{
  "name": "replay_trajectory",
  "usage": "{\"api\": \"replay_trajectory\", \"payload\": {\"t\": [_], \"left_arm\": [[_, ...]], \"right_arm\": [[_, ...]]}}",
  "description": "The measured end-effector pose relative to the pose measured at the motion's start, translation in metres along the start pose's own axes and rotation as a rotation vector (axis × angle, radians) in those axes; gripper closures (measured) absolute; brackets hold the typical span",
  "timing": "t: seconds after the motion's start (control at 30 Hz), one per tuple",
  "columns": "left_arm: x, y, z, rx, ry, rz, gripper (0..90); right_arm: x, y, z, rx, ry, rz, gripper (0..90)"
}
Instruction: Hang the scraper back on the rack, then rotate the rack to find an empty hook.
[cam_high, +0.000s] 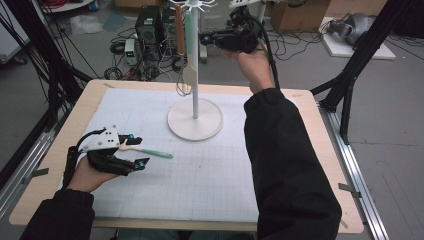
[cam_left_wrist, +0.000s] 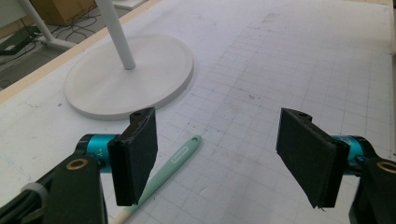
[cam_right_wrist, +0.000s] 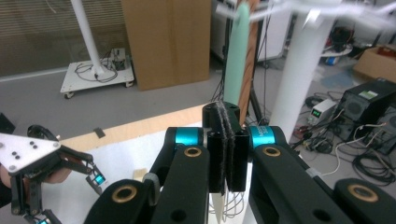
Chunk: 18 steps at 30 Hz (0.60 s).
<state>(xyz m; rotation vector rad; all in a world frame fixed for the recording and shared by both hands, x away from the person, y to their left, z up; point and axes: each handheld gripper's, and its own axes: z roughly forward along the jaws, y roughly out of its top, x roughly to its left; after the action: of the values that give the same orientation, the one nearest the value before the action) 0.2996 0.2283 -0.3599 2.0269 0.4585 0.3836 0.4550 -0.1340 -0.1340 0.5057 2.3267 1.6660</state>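
The counter (cam_high: 60, 200), a pale wooden board under a white gridded mat (cam_high: 210, 190), takes up the lower middle of the high view. At its upper centre stands a white hanging rack (cam_high: 195, 120) — round base, thin pole, hooks at the top edge of the frame.

From the hooks hang a mint-handled whisk (cam_high: 190, 55) and, just left of it, a brown-handled utensil (cam_high: 179, 30). Both hang upright, long axis vertical; the whisk's handle is up and its wire loops are down.

The right tool (cam_high: 205, 38), raised at the top centre, is pressed together on the whisk — in the right gripper view its pads (cam_right_wrist: 227, 144) pinch the wires just below the mint handle. The step in hand looks like hanging or lifting off the whisk; next it needs a careful raise or release at the hook.

The left tool (cam_high: 134, 150) rests at the lower left, jaws spread wide around nothing.

A mint-handled spatula (cam_high: 147, 150) lies flat between and just beyond those jaws, its long axis left to right with the mint end pointing right. It seems next for pickup.
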Motion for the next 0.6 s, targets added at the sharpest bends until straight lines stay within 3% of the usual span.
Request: {"api": "replay_trajectory", "payload": {"t": [0.27,0.6], "left_arm": [[0.001,0.0,-0.001,-0.002,0.0,0.001,29.7],[0.0,0.0,0.0,-0.004,-0.005,0.0,29.7]], "right_arm": [[-0.004,0.015,-0.008,-0.031,-0.019,0.001,89.4],[-0.001,0.028,0.001,-0.038,-0.027,-0.008,89.4]]}}
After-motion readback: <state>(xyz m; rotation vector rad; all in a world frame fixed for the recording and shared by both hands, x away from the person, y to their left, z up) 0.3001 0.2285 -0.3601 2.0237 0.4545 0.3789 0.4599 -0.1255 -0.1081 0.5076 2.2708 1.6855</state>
